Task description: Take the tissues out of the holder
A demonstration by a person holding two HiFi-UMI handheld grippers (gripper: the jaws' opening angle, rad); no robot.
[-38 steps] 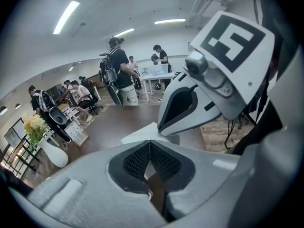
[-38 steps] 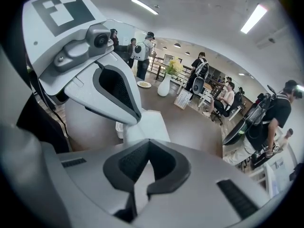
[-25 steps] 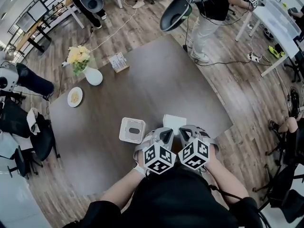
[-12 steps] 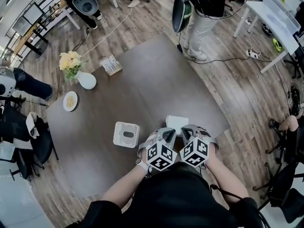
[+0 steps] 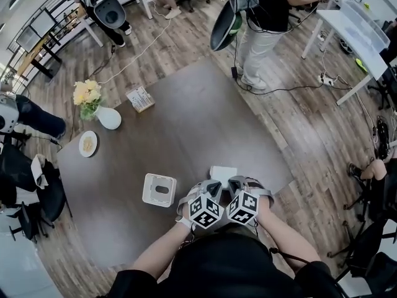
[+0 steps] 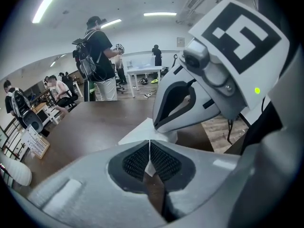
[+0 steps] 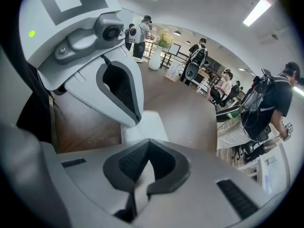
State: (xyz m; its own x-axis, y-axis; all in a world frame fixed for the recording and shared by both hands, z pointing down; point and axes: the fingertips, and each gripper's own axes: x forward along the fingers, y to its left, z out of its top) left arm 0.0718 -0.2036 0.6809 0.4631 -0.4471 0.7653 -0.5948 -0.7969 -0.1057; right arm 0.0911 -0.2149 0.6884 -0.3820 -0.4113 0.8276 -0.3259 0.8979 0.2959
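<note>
A white stack of tissues (image 5: 221, 171) lies on the dark table, apart from the white square holder (image 5: 151, 197) to its left, which shows an oval slot on top. My left gripper (image 5: 214, 187) and right gripper (image 5: 236, 184) sit side by side at the stack's near edge, tips almost touching each other. Both are shut with nothing clamped. In the left gripper view its tips (image 6: 150, 142) meet just short of the tissues (image 6: 140, 133), with the right gripper (image 6: 176, 109) crossing above them. The right gripper view shows its shut tips (image 7: 148, 141) before the tissues (image 7: 150, 123).
A white vase of yellow flowers (image 5: 108, 118), a small plate (image 5: 87, 143) and a standing card (image 5: 140, 99) sit at the table's far left. A person (image 5: 263, 17) stands past the far edge. The table's right edge (image 5: 282, 172) is close to the grippers.
The head view has swung, so the table sits lower left in frame. Both grippers stay shut and together at the tissue stack. The person beyond the table has shifted.
</note>
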